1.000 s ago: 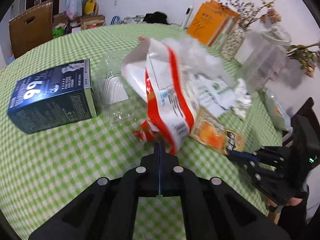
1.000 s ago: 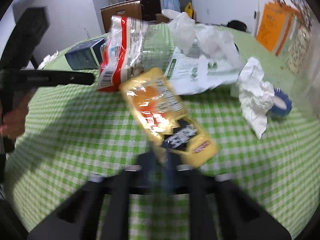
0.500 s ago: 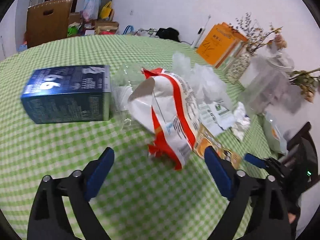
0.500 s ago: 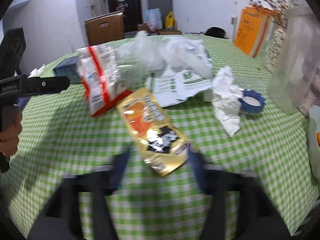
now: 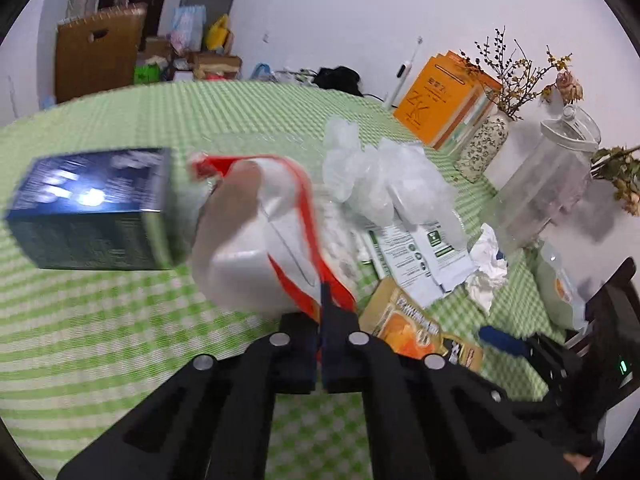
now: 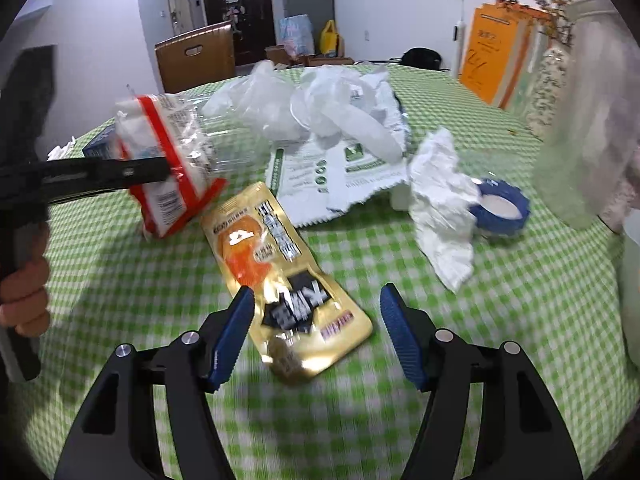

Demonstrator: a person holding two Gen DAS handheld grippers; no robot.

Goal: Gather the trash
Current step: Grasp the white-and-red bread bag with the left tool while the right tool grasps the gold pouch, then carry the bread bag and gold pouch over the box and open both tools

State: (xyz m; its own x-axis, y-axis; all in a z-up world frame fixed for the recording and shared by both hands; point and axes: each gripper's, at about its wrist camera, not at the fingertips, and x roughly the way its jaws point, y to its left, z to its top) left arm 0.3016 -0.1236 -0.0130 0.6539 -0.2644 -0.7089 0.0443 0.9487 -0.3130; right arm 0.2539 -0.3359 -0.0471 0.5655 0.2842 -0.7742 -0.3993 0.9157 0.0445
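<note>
Over the checked cloth (image 6: 500,300), left gripper (image 5: 322,308) pinches the red-and-white wrapper (image 5: 256,240); right gripper (image 6: 316,332), just widened, straddles the gold pouch (image 6: 280,276).

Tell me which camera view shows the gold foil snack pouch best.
The right wrist view: the gold foil snack pouch lies whole on the green checked tablecloth, its near end between the open right gripper's fingers. The left wrist view shows only part, behind the gripper.
</note>
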